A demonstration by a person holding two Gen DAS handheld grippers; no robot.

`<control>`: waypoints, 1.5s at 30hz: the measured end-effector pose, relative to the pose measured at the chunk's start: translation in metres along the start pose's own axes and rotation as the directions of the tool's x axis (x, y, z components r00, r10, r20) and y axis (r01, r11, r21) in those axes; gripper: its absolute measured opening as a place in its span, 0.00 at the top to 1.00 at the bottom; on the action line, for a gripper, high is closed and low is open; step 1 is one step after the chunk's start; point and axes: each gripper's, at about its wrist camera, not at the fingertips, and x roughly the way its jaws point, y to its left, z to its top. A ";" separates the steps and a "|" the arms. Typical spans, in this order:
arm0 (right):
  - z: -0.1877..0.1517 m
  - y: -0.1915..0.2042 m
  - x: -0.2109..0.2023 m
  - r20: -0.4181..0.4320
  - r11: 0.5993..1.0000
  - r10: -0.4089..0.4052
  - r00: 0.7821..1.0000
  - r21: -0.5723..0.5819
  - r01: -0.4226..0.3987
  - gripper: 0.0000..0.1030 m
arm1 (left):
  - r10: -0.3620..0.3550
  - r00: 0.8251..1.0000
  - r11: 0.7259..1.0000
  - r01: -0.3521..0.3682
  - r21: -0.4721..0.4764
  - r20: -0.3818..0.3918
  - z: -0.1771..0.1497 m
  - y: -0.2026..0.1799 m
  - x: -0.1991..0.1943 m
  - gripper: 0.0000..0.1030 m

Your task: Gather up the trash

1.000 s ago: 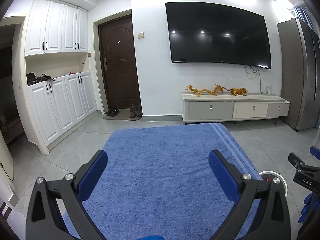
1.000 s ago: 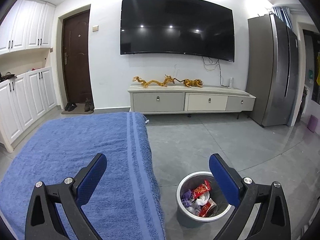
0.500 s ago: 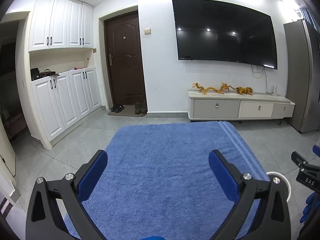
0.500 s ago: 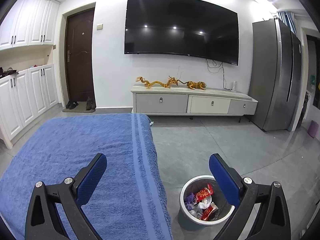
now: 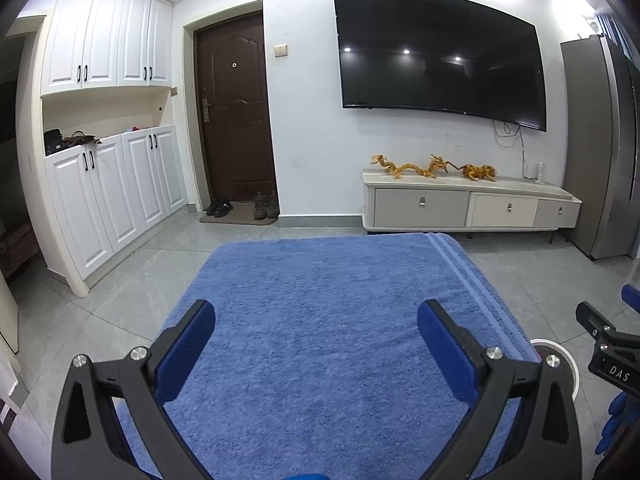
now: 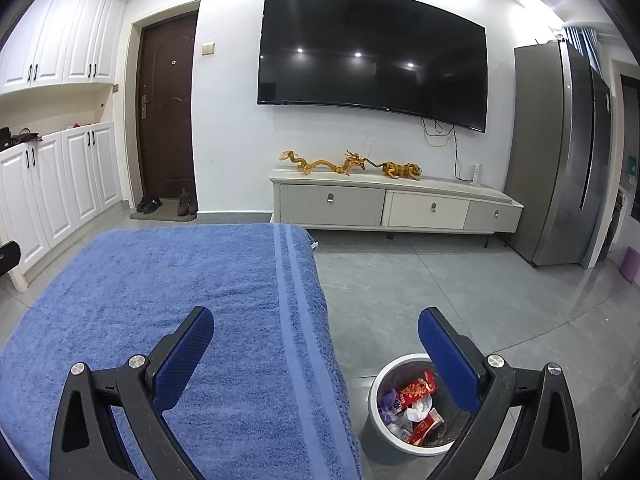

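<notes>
A grey trash bin (image 6: 378, 428) stands on the floor just right of the blue towel-covered table (image 6: 200, 300). It holds red, white and purple wrappers (image 6: 414, 404). My right gripper (image 6: 316, 324) is open and empty, above the table's right edge and the bin. My left gripper (image 5: 316, 320) is open and empty over the blue towel (image 5: 320, 300). In the left wrist view the bin's rim (image 5: 560, 354) shows at the right, behind my finger, and part of the right gripper (image 5: 608, 344) shows at the far right. No loose trash shows on the towel.
A low TV cabinet (image 6: 396, 208) with golden dragon figures (image 6: 348, 166) stands against the far wall under a wall TV (image 6: 372, 52). A grey fridge (image 6: 560, 160) is at the right, white cupboards (image 5: 108, 184) and a brown door (image 5: 236, 120) at the left. Grey tile floor (image 6: 440, 288) surrounds the table.
Both views have shifted slightly: the room and the bin have drifted rightward in each view. Both grippers stay open and empty.
</notes>
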 end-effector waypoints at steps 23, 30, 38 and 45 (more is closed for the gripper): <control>-0.004 -0.011 -0.015 -0.013 0.995 -0.104 0.995 0.008 0.104 0.00 | -0.133 0.991 0.990 0.133 0.052 0.000 -0.002 -0.030 0.009 0.01; -0.003 -0.021 -0.020 -0.003 0.990 -0.138 0.990 0.018 0.138 0.00 | -0.151 0.988 0.987 0.149 0.066 0.017 -0.003 -0.036 0.004 0.01; -0.004 -0.031 -0.021 -0.004 0.987 -0.161 0.987 0.020 0.161 0.00 | -0.151 0.988 0.986 0.150 0.071 0.011 -0.003 -0.040 0.003 0.01; -0.003 -0.033 -0.023 0.004 0.985 -0.171 0.985 0.016 0.171 0.00 | -0.155 0.988 0.986 0.155 0.069 0.002 -0.003 -0.041 0.006 0.01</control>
